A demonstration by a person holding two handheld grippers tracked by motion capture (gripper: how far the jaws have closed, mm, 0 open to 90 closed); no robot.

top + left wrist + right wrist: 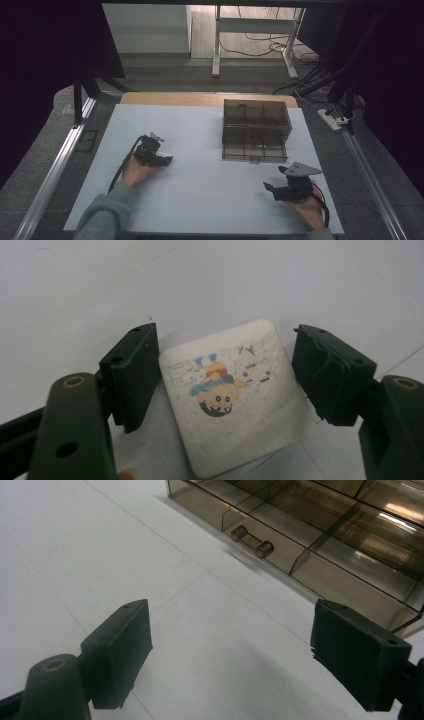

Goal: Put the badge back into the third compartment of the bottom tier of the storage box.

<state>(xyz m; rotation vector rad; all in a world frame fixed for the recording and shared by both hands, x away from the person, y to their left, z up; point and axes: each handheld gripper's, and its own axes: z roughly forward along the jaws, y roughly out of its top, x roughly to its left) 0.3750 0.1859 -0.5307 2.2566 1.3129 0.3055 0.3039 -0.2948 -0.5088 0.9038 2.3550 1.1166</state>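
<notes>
A white square eraser (235,405) with a coloured cartoon print lies flat on the white table. My left gripper (227,347) straddles it, and both black pads touch its side edges. In the high view the left gripper (161,158) rests on the left part of the table, with a white bit of the eraser (165,155) at its tip. My right gripper (276,181) sits at the right front of the table, jaws wide apart. Between the right gripper's (232,615) pads there is only bare table.
A smoky transparent drawer box (256,120) stands at the back right of the table, its lower drawer (254,151) pulled out toward me. The drawer's compartments (305,530) and small bar handle (252,541) lie just ahead of the right gripper. A metal rail (55,170) runs along the table's left side.
</notes>
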